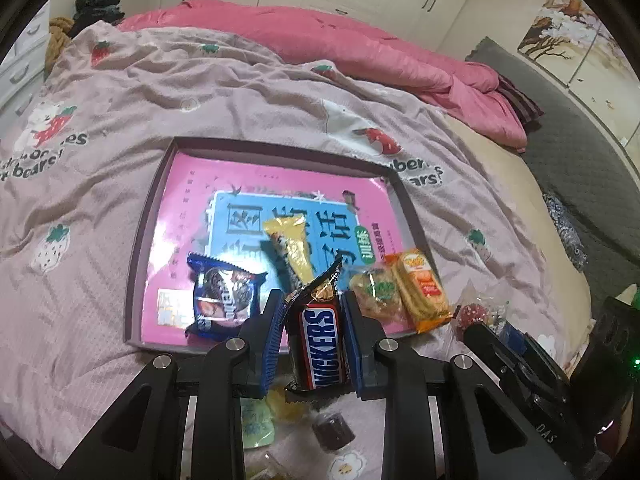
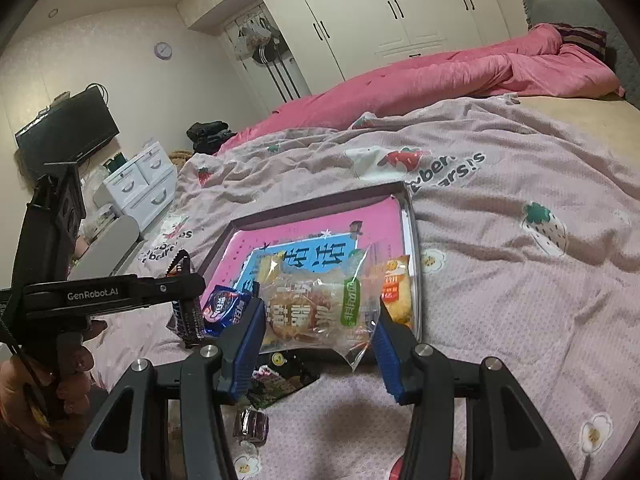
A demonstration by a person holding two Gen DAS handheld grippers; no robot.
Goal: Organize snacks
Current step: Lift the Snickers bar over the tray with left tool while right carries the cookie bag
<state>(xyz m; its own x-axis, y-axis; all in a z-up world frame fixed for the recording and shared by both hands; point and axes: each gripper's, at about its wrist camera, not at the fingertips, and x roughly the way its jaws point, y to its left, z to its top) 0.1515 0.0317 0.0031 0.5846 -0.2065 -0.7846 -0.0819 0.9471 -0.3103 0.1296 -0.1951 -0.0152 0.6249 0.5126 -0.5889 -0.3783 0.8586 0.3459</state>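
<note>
A: L claw point(image 1: 312, 334) was clamped narrow on the Snickers bar point(image 1: 322, 344), held just above the tray's point(image 1: 138, 248) near edge. Light, stiff-ish, slick wrapper, so I gripped mid-body.

B: R claw point(image 2: 320, 336)?

A: Half-open around the clear pastry bag point(image 2: 316, 312); crinkly, crushable. I couldn't tell if it pinched. In the tray: 1 Oreo pack point(image 1: 224, 300), 1 yellow bar point(image 1: 292, 248), 1 orange cracker pack point(image 1: 424, 286).

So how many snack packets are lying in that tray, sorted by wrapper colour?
Blue packet: 1
Yellow packet: 1
Clear packet: 1
Orange packet: 1
Total: 4, not counting the Snickers bar clamped in the left gripper.
</note>
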